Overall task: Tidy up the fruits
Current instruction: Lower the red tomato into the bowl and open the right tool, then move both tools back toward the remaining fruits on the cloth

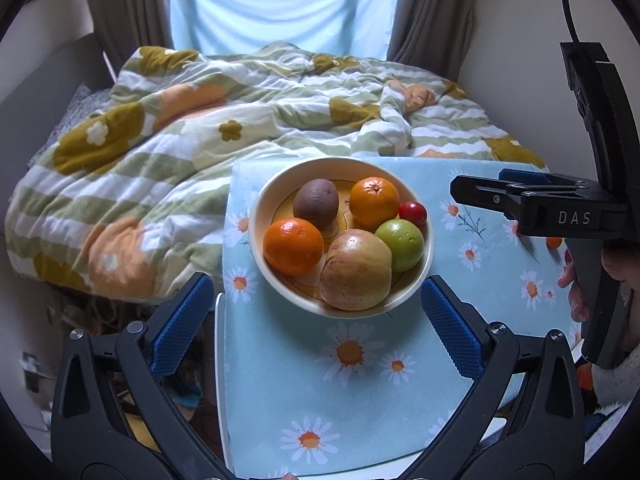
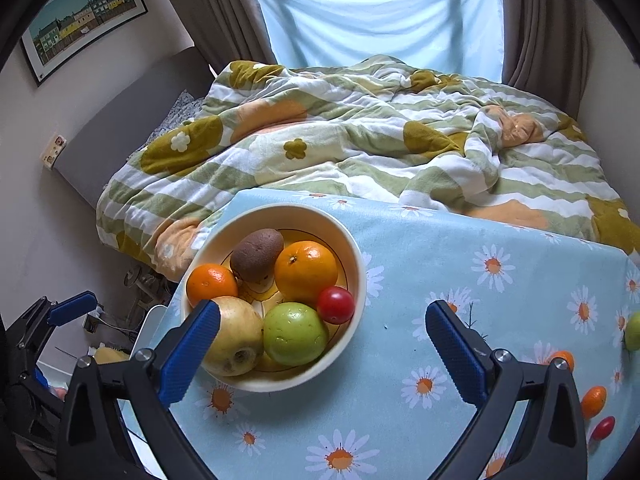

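Observation:
A cream bowl on the daisy tablecloth holds a kiwi, two oranges, a green apple, a yellow-red apple and a small red fruit. My left gripper is open and empty, just in front of the bowl. My right gripper is open and empty, its left finger over the bowl's near rim. Loose fruits lie at the table's right: a green one, small orange ones and a red one.
The table with the light blue tablecloth stands against a bed with a flowered quilt. The right gripper's body shows at the right of the left wrist view. The table's left edge drops to floor clutter.

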